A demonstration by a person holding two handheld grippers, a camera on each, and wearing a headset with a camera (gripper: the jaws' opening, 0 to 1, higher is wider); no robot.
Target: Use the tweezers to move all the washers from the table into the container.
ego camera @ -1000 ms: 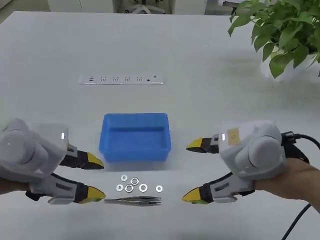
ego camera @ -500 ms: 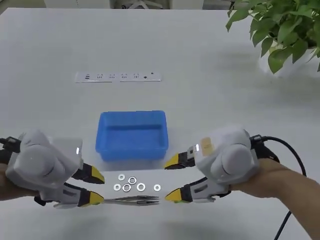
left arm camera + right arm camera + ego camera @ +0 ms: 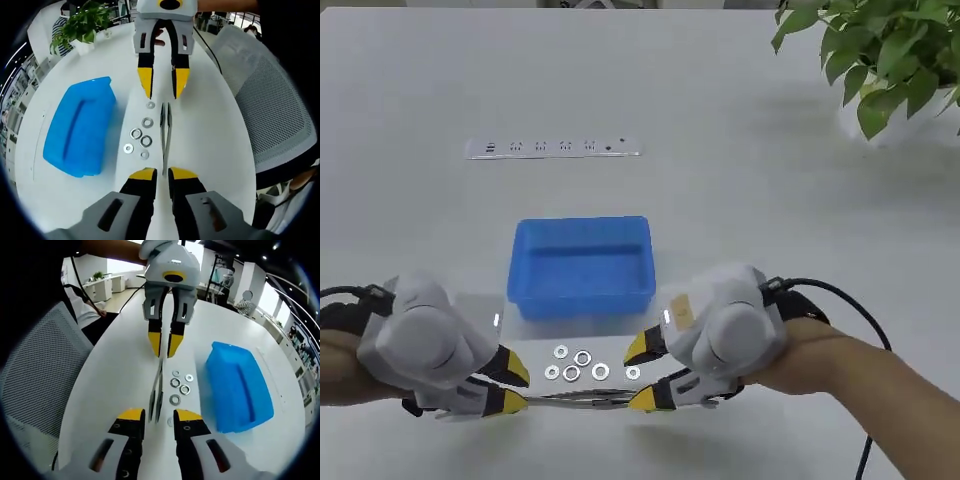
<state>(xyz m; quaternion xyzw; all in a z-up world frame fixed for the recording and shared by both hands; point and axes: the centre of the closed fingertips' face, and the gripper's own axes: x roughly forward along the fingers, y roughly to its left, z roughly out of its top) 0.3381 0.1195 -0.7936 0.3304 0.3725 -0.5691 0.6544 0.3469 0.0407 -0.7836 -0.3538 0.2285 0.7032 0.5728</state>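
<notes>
The left gripper [image 3: 514, 386] is narrowly open and the right gripper [image 3: 638, 374] wider, each with one end of the tweezers [image 3: 582, 397] between its jaws — unclamped. They look like thin, springy, likely slippery steel: pinch across both arms. The washers [image 3: 578, 364] lie just beside the grippers, the blue container [image 3: 582, 300] beyond them.

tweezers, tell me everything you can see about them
The tweezers are slim, silvery and metal-looking: two thin arms joined at one end, slightly spread at the other. They lie flat on the white table, close beside the washers. The joined end points into the open tongs of the left gripper, the spread end into those of the right gripper. Contact with either is unclear.
</notes>
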